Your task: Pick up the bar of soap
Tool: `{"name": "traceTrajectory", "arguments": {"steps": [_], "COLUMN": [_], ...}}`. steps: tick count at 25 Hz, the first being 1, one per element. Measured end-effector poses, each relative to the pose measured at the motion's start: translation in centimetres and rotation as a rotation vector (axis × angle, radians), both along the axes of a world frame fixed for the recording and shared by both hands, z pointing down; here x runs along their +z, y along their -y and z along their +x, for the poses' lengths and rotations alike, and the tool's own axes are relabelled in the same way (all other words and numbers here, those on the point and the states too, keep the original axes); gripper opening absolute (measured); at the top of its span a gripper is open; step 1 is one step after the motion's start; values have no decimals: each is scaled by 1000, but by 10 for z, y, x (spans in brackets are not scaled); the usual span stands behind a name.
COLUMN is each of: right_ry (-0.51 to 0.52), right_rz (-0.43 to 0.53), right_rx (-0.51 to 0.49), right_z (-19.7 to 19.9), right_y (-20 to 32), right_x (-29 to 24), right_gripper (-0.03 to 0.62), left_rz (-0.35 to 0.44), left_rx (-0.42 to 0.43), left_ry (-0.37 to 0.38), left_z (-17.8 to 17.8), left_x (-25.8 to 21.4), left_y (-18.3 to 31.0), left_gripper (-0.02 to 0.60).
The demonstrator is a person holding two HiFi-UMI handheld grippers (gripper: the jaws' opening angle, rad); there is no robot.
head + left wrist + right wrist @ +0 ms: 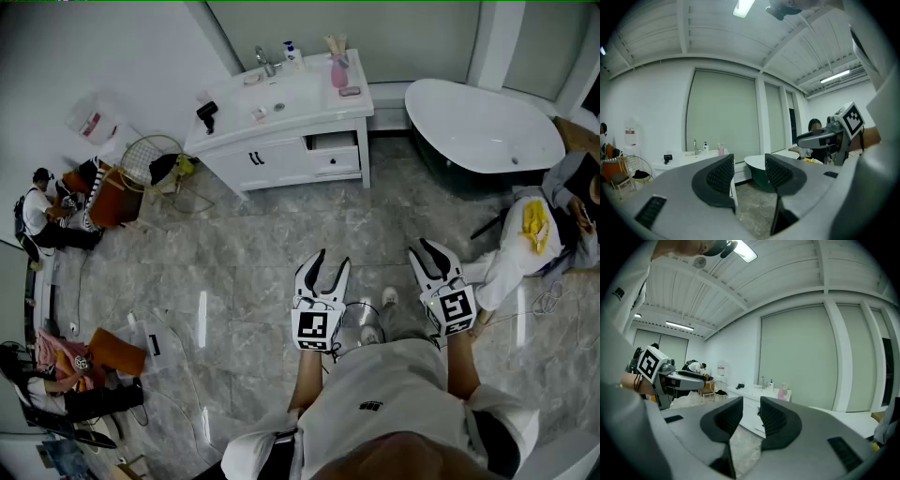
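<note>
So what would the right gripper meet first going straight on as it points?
Likely the white vanity cabinet, framed between the right gripper's open jaws; only floor lies between.

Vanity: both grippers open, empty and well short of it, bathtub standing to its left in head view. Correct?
One thing is off. The head view shows the bathtub to the right of the vanity, not to its left. The rest holds: the left gripper and the right gripper are both open, hold nothing, and are well short of the vanity.
</note>
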State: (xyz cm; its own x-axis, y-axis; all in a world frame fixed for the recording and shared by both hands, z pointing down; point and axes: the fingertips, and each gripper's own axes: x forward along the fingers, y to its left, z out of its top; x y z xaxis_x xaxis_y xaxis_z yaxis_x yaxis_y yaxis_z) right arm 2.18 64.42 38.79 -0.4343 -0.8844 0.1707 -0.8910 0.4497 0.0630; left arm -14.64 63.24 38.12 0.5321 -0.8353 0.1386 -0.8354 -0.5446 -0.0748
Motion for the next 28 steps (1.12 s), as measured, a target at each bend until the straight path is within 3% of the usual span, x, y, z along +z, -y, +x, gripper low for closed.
{"name": "traceTrajectory", "arguments": {"steps": [10,28], "right_ry": [9,-4], "right_rz": [15,13], "right_rx": [6,-71], "right_z": [1,45], "right_y": [14,164], "right_x": [1,-5], "right_gripper": [126,126], "left_rz": [17,30], "left_rx": [21,-19], "left_ry": [16,29], "left_z": [7,56], "left_x": [2,-6], "left_y": [13,151], "left_gripper": [209,209]}}
